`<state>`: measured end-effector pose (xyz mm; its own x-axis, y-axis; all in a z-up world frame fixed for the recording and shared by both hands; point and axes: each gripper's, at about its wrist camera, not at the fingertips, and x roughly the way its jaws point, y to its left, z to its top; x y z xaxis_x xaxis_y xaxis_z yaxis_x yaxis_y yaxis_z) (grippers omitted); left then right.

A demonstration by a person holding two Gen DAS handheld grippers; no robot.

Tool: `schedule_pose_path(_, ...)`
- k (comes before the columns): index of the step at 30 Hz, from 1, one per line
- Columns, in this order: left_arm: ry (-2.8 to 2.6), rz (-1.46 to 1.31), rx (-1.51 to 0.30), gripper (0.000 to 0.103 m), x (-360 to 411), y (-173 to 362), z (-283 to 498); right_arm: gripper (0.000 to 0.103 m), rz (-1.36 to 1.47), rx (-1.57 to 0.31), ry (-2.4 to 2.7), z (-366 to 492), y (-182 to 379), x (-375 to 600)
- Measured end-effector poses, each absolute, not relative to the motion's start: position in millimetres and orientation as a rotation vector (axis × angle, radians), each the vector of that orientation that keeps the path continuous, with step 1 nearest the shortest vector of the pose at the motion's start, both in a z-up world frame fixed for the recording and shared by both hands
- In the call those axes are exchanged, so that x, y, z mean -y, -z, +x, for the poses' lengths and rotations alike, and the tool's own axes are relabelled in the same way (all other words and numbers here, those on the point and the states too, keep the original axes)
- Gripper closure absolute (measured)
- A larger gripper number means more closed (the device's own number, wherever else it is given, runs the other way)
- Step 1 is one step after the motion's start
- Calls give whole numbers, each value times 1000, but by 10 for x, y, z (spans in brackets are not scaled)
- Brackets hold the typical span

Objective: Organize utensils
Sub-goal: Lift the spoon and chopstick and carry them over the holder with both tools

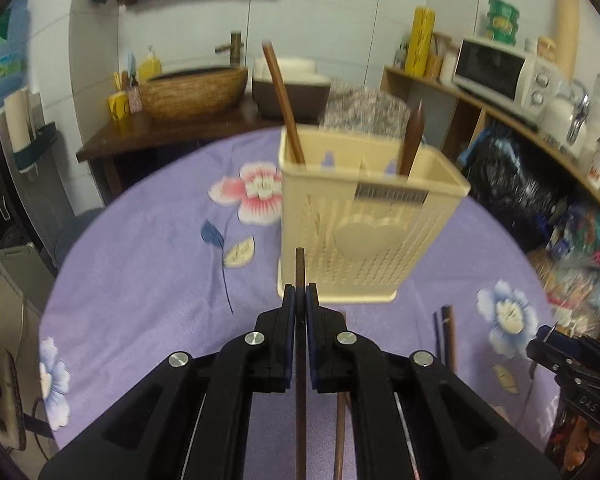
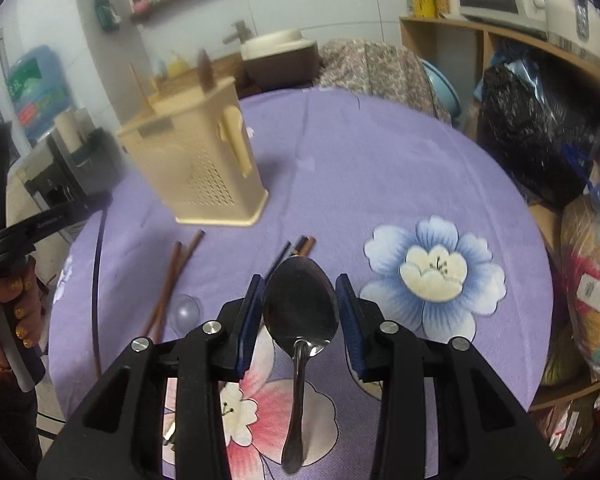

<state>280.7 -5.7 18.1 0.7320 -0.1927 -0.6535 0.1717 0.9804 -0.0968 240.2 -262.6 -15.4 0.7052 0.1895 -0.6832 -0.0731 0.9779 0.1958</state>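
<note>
Chopstick [image 1: 300, 276] is clamped in the left gripper [image 1: 300, 296] near the holder [image 1: 364, 216]; right gripper [image 2: 300, 300] fingers pinch the spoon [image 2: 300, 304] bowl, which could slip from their edge grip.

Both views are moderately lit by soft indoor light with a cool violet tint. The fisheye lens bends the walls and shelves strongly, and black vignette fills the corners. Motion blur softens the cream holder [image 1: 364, 216] and the far clutter, while the grippers' own black frames stay sharp. The spoon [image 2: 301, 308] bowl shows dull reflections. Only faint shadows lie on the tablecloth [image 2: 380, 168].
</note>
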Motion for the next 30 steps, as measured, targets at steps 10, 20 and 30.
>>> schedule_pose_path(10,177,-47,-567,96,-52,-730,2545,66,87,-668,-177,2331,-304,2528)
schedule_pose_path(20,166,-50,-553,96,-85,-753,2530,66,54,-653,-185,2347,-345,2489)
schedule_pose_path(30,162,-49,-533,96,-121,-810,2518,66,55,-650,-207,2360,-346,2481)
